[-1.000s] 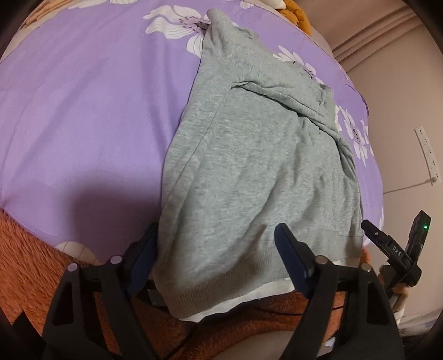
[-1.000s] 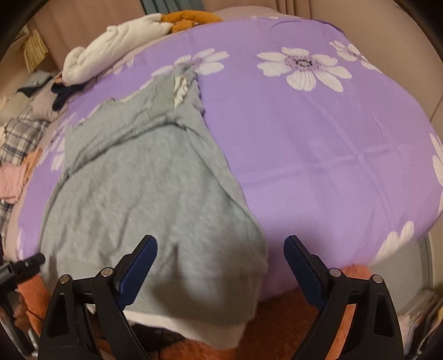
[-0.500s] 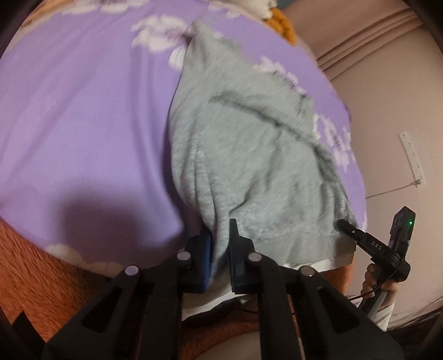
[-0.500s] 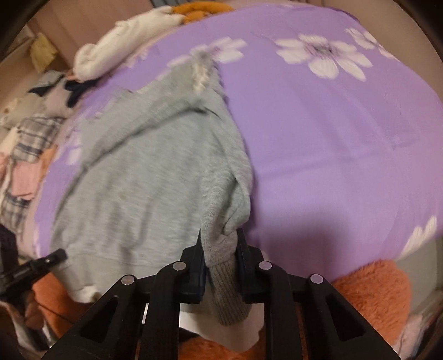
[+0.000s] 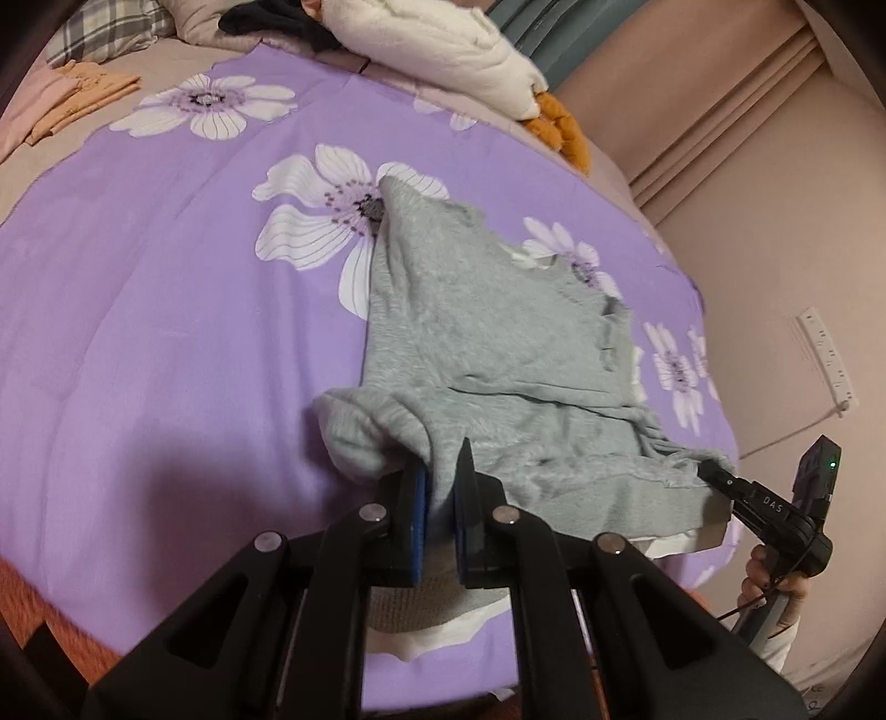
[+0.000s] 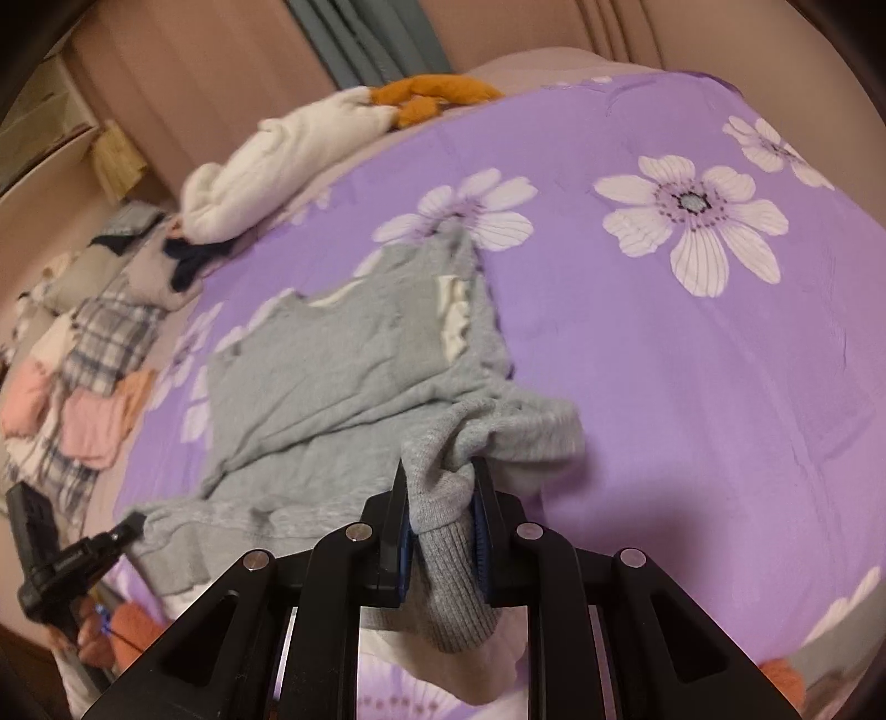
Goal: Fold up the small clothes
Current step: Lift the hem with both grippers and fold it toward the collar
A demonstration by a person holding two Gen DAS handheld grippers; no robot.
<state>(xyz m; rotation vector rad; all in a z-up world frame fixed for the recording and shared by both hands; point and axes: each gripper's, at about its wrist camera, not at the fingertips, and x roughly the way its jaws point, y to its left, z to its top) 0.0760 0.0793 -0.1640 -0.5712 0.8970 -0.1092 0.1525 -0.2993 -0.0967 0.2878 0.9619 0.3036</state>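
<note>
A small grey knit sweater [image 5: 487, 332] lies on a purple flowered bedspread [image 5: 166, 332]. My left gripper [image 5: 440, 487] is shut on the sweater's near-left hem corner, which is lifted off the bed. In the right wrist view the same sweater [image 6: 343, 376] stretches away, and my right gripper [image 6: 443, 498] is shut on its ribbed near-right hem corner. The lower part of the sweater is raised and bunched toward its upper half. A white layer shows under the hem. Each view shows the other gripper at the hem's far end, held by a hand.
A white plush blanket [image 5: 443, 50] and an orange cloth [image 5: 559, 127] lie at the bed's far end. Folded pink and plaid clothes [image 6: 94, 365] are piled left of the bedspread. A beige wall [image 5: 775, 249] with a power strip stands to the right. An orange fuzzy cover [image 6: 133, 626] lies below the bed's edge.
Both grippers went from open astride the hem to shut on its corners. They then lifted the hem and carried it forward over the sweater, so the lower part now bunches up.
</note>
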